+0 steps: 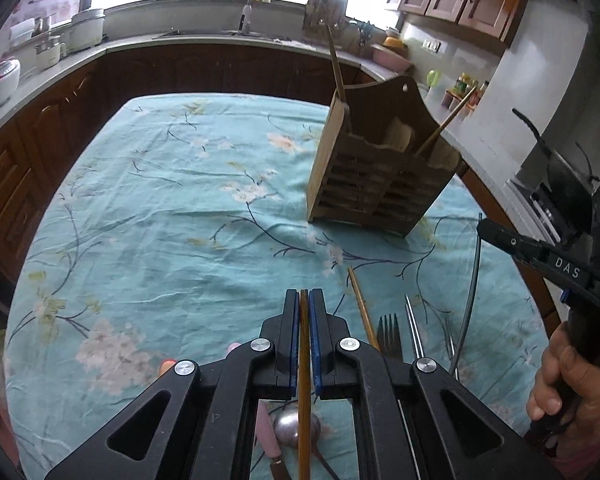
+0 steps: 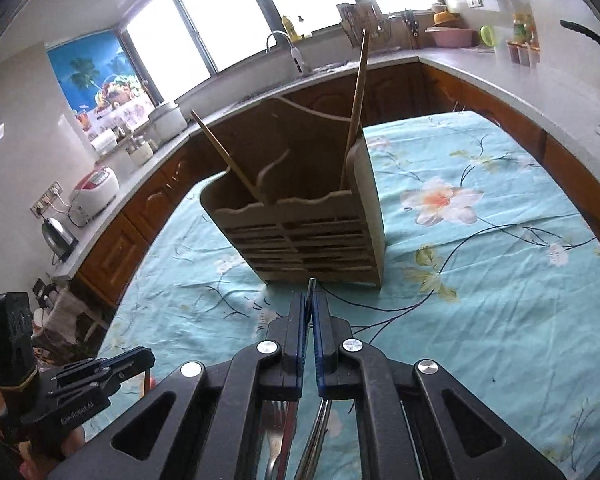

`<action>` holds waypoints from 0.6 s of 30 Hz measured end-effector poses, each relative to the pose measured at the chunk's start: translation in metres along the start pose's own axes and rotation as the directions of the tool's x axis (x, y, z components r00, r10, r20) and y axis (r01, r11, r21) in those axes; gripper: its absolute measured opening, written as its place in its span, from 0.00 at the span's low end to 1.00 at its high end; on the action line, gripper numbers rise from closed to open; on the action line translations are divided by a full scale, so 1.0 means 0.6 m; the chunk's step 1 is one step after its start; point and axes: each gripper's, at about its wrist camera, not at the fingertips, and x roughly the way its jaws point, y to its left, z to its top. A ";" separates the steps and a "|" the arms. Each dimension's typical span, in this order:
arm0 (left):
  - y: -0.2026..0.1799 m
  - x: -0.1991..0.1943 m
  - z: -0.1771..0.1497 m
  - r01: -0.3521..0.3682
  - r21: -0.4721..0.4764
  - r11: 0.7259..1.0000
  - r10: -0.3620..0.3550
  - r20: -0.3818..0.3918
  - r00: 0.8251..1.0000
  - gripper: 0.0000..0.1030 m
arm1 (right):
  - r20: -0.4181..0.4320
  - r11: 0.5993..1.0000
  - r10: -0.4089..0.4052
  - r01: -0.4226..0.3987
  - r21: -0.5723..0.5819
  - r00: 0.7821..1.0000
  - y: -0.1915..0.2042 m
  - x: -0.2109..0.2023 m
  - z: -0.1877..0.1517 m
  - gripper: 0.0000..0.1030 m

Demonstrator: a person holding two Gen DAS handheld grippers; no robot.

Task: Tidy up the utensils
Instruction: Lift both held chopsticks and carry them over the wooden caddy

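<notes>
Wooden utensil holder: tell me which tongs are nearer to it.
Right. The right tongs, shut on a thin grey utensil, point at the holder from just in front. The left tongs, shut on a wooden chopstick, sit farther back, holder ahead to their right.

Wooden utensil holder (image 1: 374, 178) stands upright on the tablecloth, ahead and right of the left claw (image 1: 304, 294), slatted front, two wooden sticks leaning inside. Amber chopstick (image 1: 304, 360) is clamped between that claw's pads. Just right of it lie a wooden chopstick (image 1: 362, 308), a dark fork (image 1: 389, 338) and a metal rod (image 1: 414, 330). Right claw (image 2: 310, 300) pinches a thin grey utensil (image 2: 311, 286), directly before the holder.
</notes>
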 end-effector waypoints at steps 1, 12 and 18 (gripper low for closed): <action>0.000 -0.008 -0.001 0.000 -0.002 1.000 0.000 0.008 1.000 0.03 | 0.005 1.000 0.002 -0.002 0.001 1.000 0.004 -0.002 -0.001 0.03; 0.006 -0.083 -0.003 0.021 -0.030 0.999 -0.018 0.087 0.996 0.03 | 0.067 1.000 0.018 -0.017 -0.011 0.998 0.026 -0.051 0.000 0.03; 0.016 -0.120 0.000 0.036 -0.058 0.998 -0.028 0.144 0.989 0.03 | 0.119 1.000 0.022 -0.020 -0.012 0.993 0.028 -0.083 0.006 0.03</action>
